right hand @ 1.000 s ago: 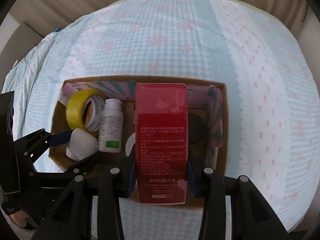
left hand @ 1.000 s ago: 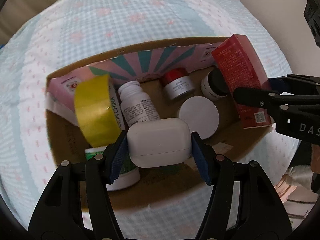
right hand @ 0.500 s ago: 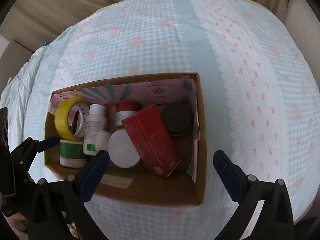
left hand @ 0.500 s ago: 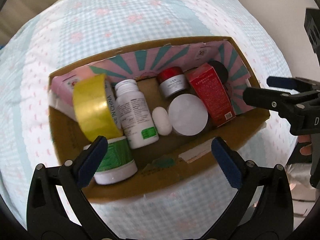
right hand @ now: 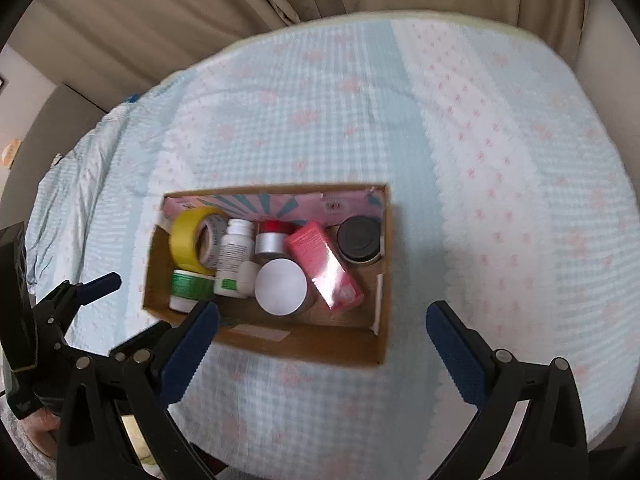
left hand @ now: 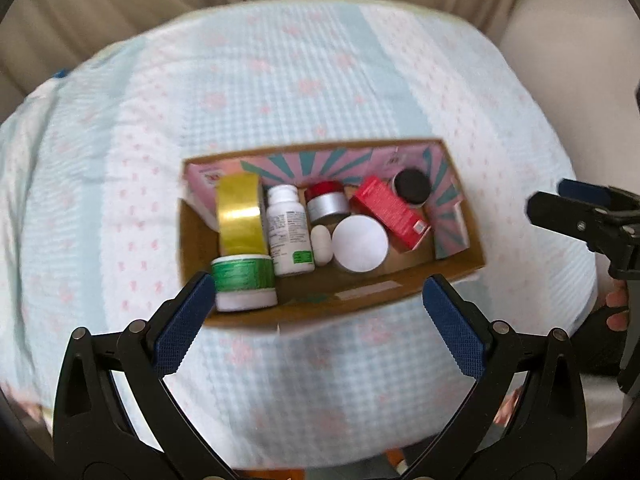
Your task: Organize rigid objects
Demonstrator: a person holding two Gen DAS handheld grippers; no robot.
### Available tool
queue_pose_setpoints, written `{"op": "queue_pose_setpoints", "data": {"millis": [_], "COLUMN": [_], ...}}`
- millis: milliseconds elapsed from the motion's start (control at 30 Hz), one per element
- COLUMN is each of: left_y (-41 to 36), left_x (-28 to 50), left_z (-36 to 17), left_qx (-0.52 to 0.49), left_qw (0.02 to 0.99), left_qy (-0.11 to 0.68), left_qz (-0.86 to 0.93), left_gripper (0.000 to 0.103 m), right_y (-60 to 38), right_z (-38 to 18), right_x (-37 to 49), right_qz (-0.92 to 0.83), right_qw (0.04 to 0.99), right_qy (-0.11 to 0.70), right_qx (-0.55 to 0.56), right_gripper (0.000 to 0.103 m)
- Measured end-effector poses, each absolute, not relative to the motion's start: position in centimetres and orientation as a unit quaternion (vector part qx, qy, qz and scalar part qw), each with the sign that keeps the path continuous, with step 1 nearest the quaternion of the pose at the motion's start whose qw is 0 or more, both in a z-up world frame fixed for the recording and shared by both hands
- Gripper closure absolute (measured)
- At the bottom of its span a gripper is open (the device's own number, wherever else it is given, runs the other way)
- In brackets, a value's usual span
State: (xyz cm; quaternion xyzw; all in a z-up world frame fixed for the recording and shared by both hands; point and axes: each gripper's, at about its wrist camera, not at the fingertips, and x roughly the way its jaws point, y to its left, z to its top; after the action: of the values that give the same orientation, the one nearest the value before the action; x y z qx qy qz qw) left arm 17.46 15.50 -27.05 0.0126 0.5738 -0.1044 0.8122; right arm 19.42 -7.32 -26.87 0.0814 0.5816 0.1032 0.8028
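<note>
My right view alone shows the hollow core of the yellow tape roll (right hand: 191,243) and printing on its inner ring, too blurred to read; my left view shows only its yellow band, and the white bottle's (left hand: 289,229) label is unreadable in both. The cardboard box (left hand: 360,294) on the bed (left hand: 320,80) holds the roll, bottle, green-labelled jar (left hand: 244,278), white earbud case (left hand: 321,245), white-lidded jar (left hand: 360,243), red carton (left hand: 390,212), red-capped jar (left hand: 327,202) and black-lidded jar (left hand: 412,187). My left hand-held gripper (left hand: 316,322) and right hand-held gripper (right hand: 320,344) both stand wide apart, empty, above the box's near wall.

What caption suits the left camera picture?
Open left hand-held gripper above a cardboard box of jars, tape and bottles.
</note>
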Motion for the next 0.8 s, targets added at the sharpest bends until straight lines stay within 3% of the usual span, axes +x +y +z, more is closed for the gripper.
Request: {"op": "queue_pose_setpoints", "data": {"millis": [200,433,600,800], "left_y": [15.0,14.2,13.8,12.8], "left_x": [14.4,10.8,7.6,5.5], "left_z": [-16.2,-4.4,1.1,3.5], "left_qx": [-0.002,-0.024,-0.021,-0.012], "left_qw": [0.864,0.925,0.958,0.971], "left_qy": [0.499,0.374,0.279,0.233], "left_qz": [-0.074,-0.058,-0.053,-0.061], "left_gripper": [0.0,0.0,0.0,0.0], "right_y": [-9.4,-11.0,-11.5,-11.5], "right_z": [-16.8,-3.9,0.4,1.3], "right_x": [17.0,12.3,8.8,5.8], "right_qz": [0.098,0.069,0.045,0.025], "right_qw": [0.837,0.914,0.943,0.956], "right_qy": [0.535,0.398,0.33,0.291], "right_qx": [0.057,0.016,0.017,0.01], "right_gripper": [0.0,0.0,0.0,0.0]}}
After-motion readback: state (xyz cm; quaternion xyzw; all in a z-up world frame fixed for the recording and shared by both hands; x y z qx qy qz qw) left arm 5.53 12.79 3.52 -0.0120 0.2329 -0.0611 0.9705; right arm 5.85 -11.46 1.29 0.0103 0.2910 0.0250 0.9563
